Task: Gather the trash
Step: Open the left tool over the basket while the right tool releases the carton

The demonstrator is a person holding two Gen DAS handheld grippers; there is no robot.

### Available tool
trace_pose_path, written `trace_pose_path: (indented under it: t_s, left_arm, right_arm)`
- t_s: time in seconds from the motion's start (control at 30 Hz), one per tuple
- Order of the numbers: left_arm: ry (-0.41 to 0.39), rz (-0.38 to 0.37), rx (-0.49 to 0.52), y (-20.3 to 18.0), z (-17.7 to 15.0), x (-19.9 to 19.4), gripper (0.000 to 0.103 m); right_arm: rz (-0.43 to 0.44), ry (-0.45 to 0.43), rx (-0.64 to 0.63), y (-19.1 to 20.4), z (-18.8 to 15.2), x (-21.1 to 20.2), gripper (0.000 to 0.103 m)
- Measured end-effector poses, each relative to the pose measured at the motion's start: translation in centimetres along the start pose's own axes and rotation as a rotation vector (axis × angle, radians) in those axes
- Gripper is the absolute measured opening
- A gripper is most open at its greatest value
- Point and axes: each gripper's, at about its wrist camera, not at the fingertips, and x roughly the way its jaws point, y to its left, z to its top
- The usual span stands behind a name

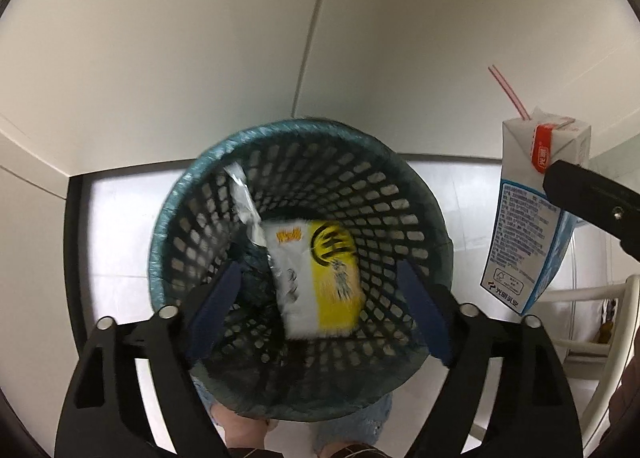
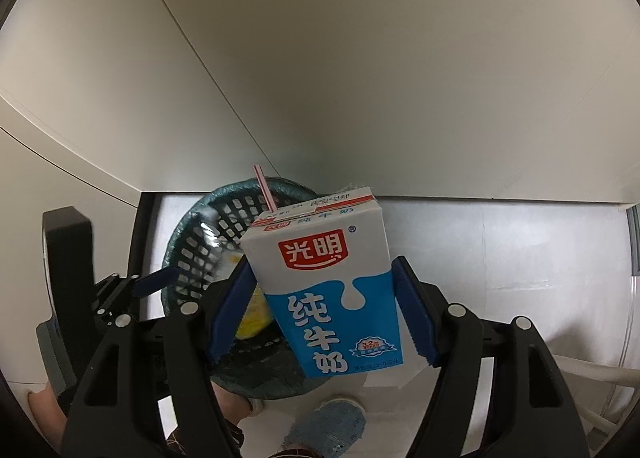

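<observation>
A dark mesh trash basket [image 1: 200, 186] with a green liner stands on the floor below my left gripper [image 1: 320, 278], which is open and empty over it. A yellow and white snack packet [image 1: 320, 278], blurred, is inside the basket with a silvery wrapper [image 1: 246, 198] beside it. My right gripper [image 2: 322, 278] is shut on a blue and white milk carton [image 2: 328, 290] with a pink straw [image 2: 264, 190], held just right of the basket [image 2: 200, 242]. The carton also shows in the left wrist view [image 1: 532, 218].
Pale cabinet panels [image 1: 200, 38] rise behind the basket. The floor [image 2: 500, 258] is light tile. A white frame [image 1: 592, 318] stands at the right. The person's feet in blue slippers [image 2: 332, 430] are below the basket. The left gripper's body [image 2: 112, 298] shows at the left.
</observation>
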Motion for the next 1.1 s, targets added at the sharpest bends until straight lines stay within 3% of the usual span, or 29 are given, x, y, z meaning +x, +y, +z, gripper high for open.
trace_pose_path:
  t_s: [0.13,0.47,0.73,0.93,1.1]
  left_arm:
    - [-0.021,0.019,-0.024,1.2,0.0,-1.0,0.095]
    - [-0.024,0.076,-0.045,5.9,-0.2,-2.7,0.096]
    - [-0.002,0.078,-0.077,8.5,-0.1,-3.4,0.095]
    - [-0.011,0.078,-0.081,8.9,0.1,-5.0,0.095]
    - [-0.017,0.066,-0.088,8.8,0.5,-7.6,0.095]
  right_arm:
    - [0.012,0.0,-0.013,1.0,0.0,0.5,0.066]
    - [0.042,0.01,-0.03,3.4,0.2,2.7,0.067]
    - [0.048,0.046,-0.065,4.8,0.3,3.6,0.068]
    - [0.033,0.052,-0.067,5.3,0.6,2.0,0.08]
    - [0.005,0.031,-0.041,5.3,1.0,-1.7,0.092]
